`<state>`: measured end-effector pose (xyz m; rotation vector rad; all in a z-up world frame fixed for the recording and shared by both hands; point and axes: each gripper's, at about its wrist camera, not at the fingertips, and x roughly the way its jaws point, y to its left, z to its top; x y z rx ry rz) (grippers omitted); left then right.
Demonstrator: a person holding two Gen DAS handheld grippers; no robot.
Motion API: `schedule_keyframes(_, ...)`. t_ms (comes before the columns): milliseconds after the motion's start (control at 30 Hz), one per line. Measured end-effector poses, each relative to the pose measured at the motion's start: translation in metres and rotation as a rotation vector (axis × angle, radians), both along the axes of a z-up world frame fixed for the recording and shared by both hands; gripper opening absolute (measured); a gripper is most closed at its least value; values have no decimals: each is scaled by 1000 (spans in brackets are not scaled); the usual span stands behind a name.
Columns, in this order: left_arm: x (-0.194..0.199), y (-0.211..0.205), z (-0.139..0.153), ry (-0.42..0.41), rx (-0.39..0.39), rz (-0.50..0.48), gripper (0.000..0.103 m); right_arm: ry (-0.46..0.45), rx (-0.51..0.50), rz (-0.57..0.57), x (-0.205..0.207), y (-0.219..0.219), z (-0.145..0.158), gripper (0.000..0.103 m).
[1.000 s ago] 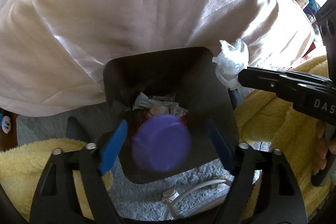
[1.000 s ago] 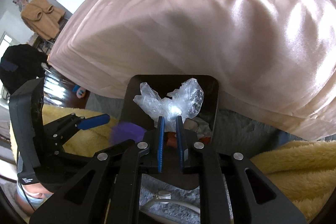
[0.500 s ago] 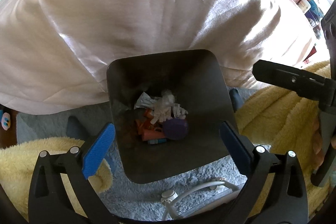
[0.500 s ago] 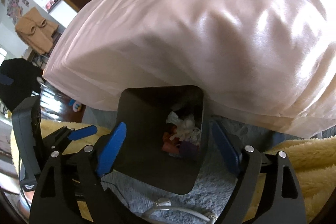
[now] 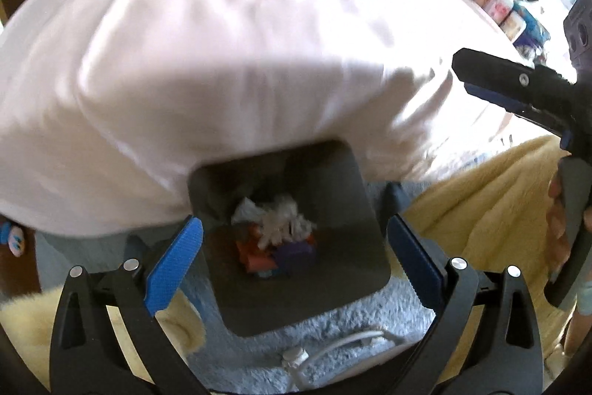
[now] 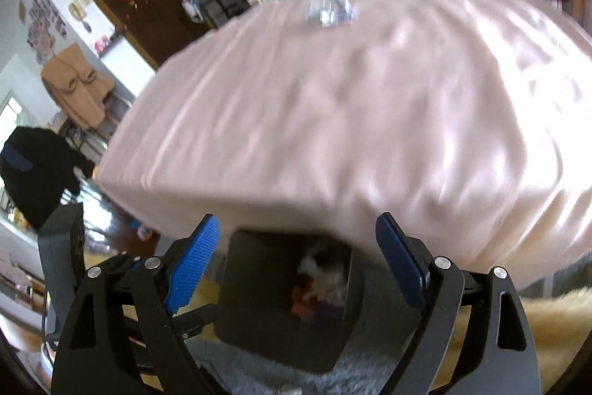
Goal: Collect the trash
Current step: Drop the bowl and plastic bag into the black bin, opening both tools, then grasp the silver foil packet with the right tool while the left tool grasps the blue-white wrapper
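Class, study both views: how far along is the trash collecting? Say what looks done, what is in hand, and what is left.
Done: crumpled white wrappers and a purple piece lie inside the dark bin.
In hand: nothing. The left gripper and right gripper are both open and empty.
Left: a crinkled clear plastic piece sits on the far side of the bed, probably the next pickup.

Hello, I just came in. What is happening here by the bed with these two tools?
A person is collecting trash with a pair of handheld tongs in each hand. Both the left tongs and the right tongs are open and hold nothing. They hover over a dark bin that stands on the grey rug against the bed. White crumpled wrappers and orange and purple scraps lie in the bin. One clear crumpled piece lies on the bed.
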<state>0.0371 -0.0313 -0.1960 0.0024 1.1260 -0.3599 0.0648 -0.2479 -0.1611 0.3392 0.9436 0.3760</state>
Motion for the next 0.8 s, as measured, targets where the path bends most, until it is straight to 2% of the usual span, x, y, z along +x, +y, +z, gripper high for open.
schedule_keyframes(100,18,4,18,-22,-24,6,95,-40,-21,-29,19,-10,18,87)
schedule_keyframes(333,77,4,57,-86,27,17,95,-98,-90,-67,75,-24,41,87)
schedule_keyframes(533,138,4,79,-129,61,49,95,-116,-91,-85,125,-29,49,87)
schedule_keyframes(800,205,-12,94,-167,92,38,95,-128,-158,-67,190,-15,48,87)
